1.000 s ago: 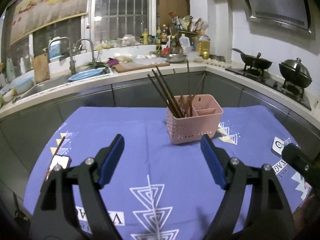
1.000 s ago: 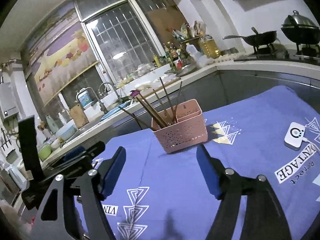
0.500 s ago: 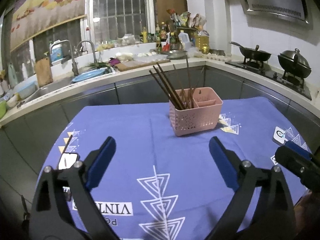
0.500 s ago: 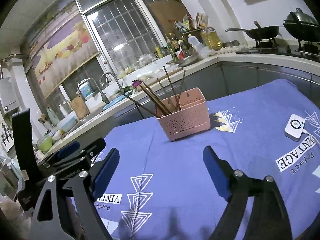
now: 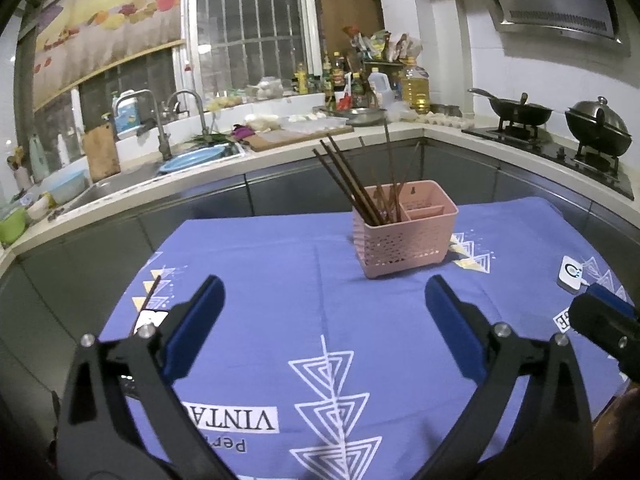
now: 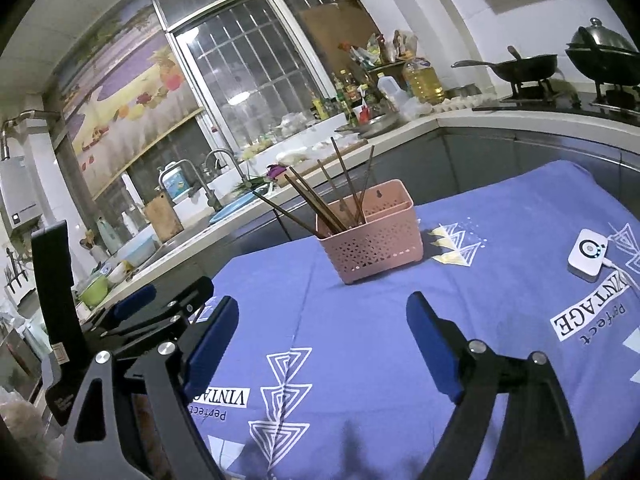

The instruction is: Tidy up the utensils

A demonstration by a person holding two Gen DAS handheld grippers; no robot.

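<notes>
A pink perforated utensil basket (image 5: pixel 404 236) stands on the blue tablecloth (image 5: pixel 320 320), with several dark chopsticks (image 5: pixel 348 176) leaning in its left compartment. It also shows in the right wrist view (image 6: pixel 372 236) with the chopsticks (image 6: pixel 320 200). One more chopstick (image 5: pixel 146 300) lies on the cloth's left edge. My left gripper (image 5: pixel 324 312) is open and empty, well in front of the basket. My right gripper (image 6: pixel 320 332) is open and empty, also short of the basket. The left gripper's body (image 6: pixel 152 312) shows at the left of the right wrist view.
A small white device (image 5: pixel 571 274) with a cable lies on the cloth at the right; it also shows in the right wrist view (image 6: pixel 588 254). Behind the table run a counter with a sink (image 5: pixel 168 160), bottles and a stove with a wok (image 5: pixel 520 112).
Both grippers have drawn back from the basket and risen a little, so the basket looks smaller and farther. Both stay open and empty. The basket and chopsticks have not moved.
</notes>
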